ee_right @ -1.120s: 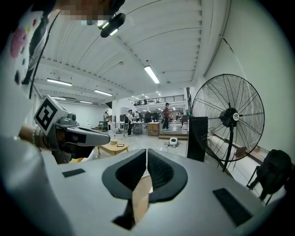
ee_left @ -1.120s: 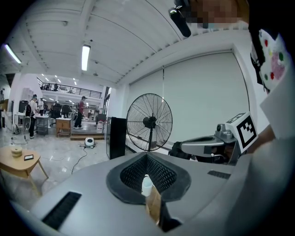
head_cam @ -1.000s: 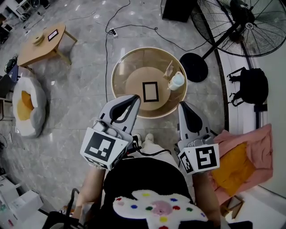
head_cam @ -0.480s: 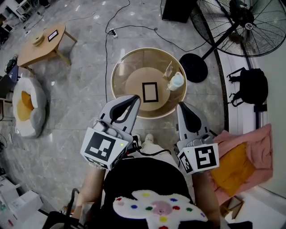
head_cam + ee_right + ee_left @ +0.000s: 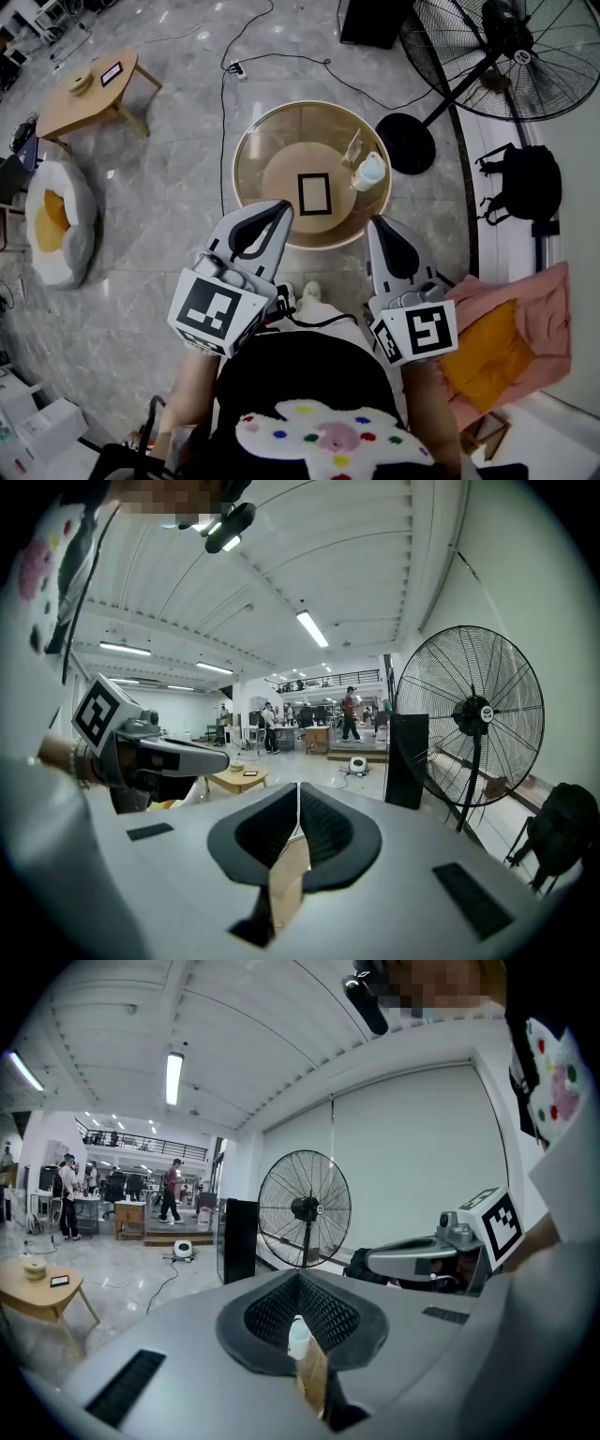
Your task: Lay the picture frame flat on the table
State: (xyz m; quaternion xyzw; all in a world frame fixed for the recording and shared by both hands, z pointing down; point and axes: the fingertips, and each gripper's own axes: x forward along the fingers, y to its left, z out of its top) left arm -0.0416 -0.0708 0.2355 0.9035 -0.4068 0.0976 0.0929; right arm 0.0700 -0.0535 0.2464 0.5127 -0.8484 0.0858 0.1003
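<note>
The black rectangular picture frame point(image 5: 315, 193) is sitting at the middle of the round glass-topped counter point(image 5: 242, 173), well in from every edge. Its whole outline is showing from above, so it is looking as though it is already lying flat. From this steep angle I cannot rule out a slight lean. On that reading the laying down is looking done, and little is remaining beyond drawing the hands away.

The left tool point(image 5: 283, 207) and the right tool point(image 5: 377, 225) are both hovering just short of the counter's near edge, close to the person's body. Each one's jaws are pressing together at the tips and gripping nothing. Neither tool is touching the frame or the counter.

A white plastic bottle point(image 5: 370, 171) is standing toward the counter's right edge, near the frame's far right corner but apart from it. A small clear glass piece point(image 5: 354, 145) is standing just beyond the bottle. Both would be crowding any reach from the right, while the near side of the frame is lying open.

Around the counter, a large black pedestal fan point(image 5: 506, 42) is standing past the far right edge. A black backpack point(image 5: 527, 178), a low wooden side table point(image 5: 89, 89) and a black cable point(image 5: 225, 103) are sitting on the floor.
</note>
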